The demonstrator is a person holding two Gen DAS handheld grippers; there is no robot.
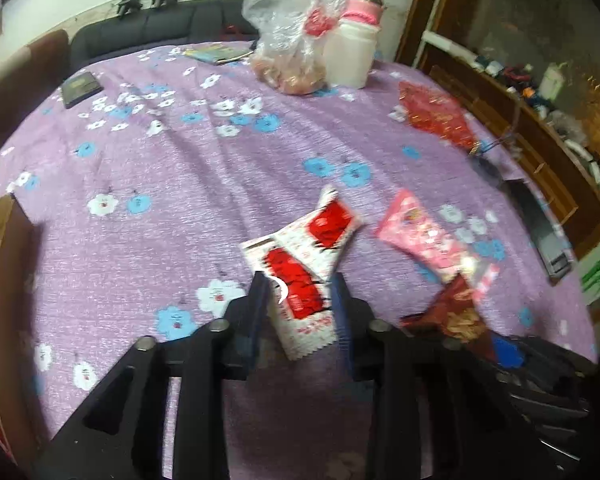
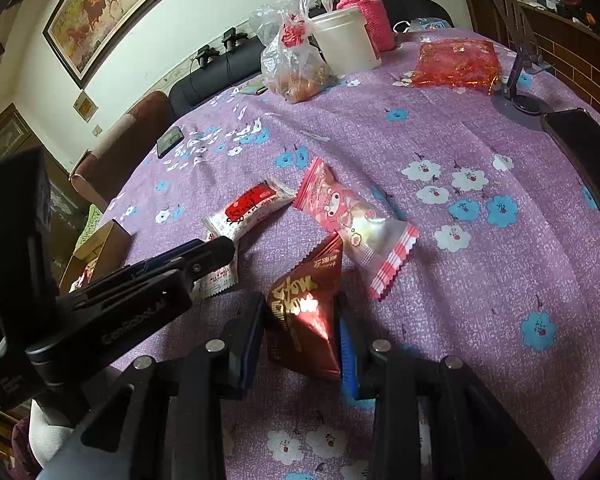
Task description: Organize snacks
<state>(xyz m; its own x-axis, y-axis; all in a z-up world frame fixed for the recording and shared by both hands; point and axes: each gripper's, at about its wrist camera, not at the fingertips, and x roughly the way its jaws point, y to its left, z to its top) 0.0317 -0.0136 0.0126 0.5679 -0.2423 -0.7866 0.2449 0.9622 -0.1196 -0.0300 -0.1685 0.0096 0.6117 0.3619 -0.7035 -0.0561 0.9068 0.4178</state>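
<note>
My left gripper (image 1: 300, 284) is shut on a white and red snack packet (image 1: 300, 292) just above the purple flowered tablecloth (image 1: 180, 160). A second white and red packet (image 1: 328, 228) lies just beyond it. My right gripper (image 2: 302, 316) is shut on a dark red triangular snack packet (image 2: 308, 312), which also shows in the left wrist view (image 1: 460, 312). A pink snack packet (image 2: 352, 220) lies just ahead of the right gripper, and shows in the left view (image 1: 428, 240). The left gripper shows in the right wrist view (image 2: 204, 256) over its packet (image 2: 216, 280), next to the second white packet (image 2: 248, 208).
At the far side stand a plastic bag of food (image 2: 296, 68), a white tub (image 2: 346, 38) and a pink-sleeved bottle (image 2: 364, 12). A red foil bag (image 2: 456, 62), a phone stand (image 2: 516, 68) and a phone (image 2: 580, 144) are at right. An open cardboard box (image 2: 96, 252) sits at the left table edge.
</note>
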